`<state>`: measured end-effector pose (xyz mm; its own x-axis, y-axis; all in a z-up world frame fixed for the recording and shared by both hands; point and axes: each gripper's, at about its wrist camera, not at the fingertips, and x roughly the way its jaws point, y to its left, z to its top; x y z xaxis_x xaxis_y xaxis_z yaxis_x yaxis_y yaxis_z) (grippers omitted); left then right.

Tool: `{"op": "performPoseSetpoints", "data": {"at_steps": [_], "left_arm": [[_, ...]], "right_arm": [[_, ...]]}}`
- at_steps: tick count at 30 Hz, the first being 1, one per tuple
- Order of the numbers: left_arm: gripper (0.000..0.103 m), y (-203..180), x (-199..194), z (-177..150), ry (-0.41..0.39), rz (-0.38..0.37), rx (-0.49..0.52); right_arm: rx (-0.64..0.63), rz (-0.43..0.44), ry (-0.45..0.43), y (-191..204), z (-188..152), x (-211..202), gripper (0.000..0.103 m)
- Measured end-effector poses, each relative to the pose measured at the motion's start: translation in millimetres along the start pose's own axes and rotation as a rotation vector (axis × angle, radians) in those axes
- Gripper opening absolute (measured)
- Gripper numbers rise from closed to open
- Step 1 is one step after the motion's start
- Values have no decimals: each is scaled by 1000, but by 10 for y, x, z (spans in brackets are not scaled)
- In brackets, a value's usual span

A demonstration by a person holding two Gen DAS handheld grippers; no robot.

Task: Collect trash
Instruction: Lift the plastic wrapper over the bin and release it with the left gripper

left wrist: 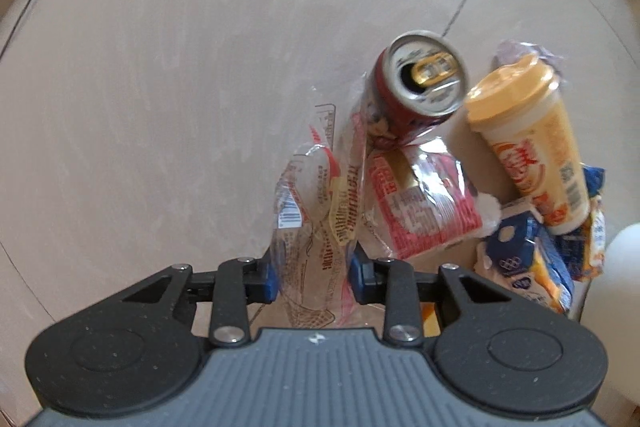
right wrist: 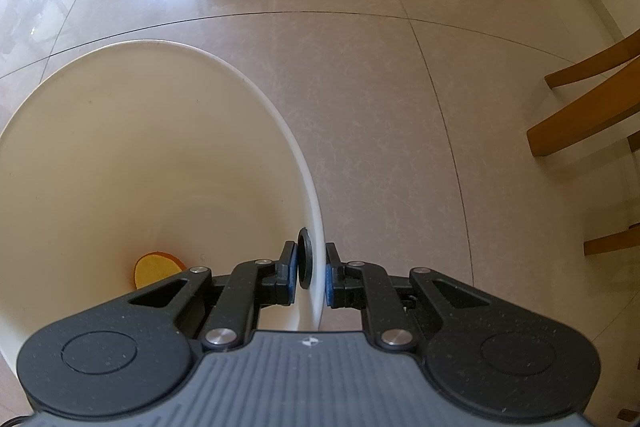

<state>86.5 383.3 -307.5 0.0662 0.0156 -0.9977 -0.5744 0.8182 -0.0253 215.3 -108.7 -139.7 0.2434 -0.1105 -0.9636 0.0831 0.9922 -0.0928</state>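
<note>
Pinching a crinkled clear wrapper (left wrist: 316, 227), left claw (left wrist: 311, 277); right claw (right wrist: 311, 277) clamps white bin rim (right wrist: 316, 227).

Glossy beige tile floor (left wrist: 160, 87): can (left wrist: 416, 83), cup (left wrist: 532, 143), wrappers (left wrist: 416, 203), white bin (right wrist: 120, 147).

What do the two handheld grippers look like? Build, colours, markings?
Both look identical. The left gripper and right gripper each have a grey ribbed housing with a small white logo, two speckled black rounded lobes with circular insets, and black linkage arms on silver pins. Blue pads line the jaws. No cables, hands or sleeves show.
</note>
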Motion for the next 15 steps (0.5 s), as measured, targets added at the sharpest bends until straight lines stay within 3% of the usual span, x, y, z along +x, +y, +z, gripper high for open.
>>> {"op": "performPoseSetpoints", "data": {"at_steps": [9,15], "left_arm": [[32,-243,-583,13,-51,-4,174],[32,-661,-1131,43,-103,-27,378]], "right_arm": [[-6,7,7,-11,5,-5,15],[-26,10,15,-1,24,12,15]]}}
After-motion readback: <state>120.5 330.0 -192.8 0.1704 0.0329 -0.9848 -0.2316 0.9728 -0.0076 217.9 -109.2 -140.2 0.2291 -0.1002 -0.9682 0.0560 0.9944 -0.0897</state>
